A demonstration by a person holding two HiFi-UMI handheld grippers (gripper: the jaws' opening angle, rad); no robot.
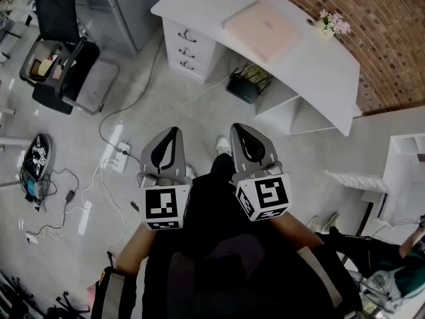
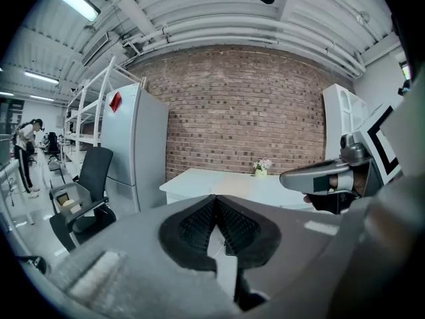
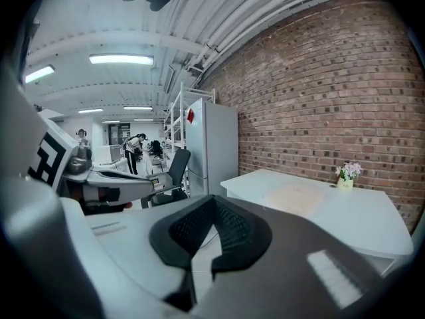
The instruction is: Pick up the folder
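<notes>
Folder (image 1: 260, 20) lies flat on the white desk (image 1: 319, 72), upper centre of the head view, near a small flower pot (image 1: 330, 25) by the brick wall. Left gripper (image 1: 169, 141) and right gripper (image 1: 247, 138) sit side by side at frame centre over the floor, well apart from the desk. Both pairs of jaws are pressed together with nothing between them. Both noses aim toward the desk, probably an approach carry. The jaws must part before they can take the folder's edge.
</notes>
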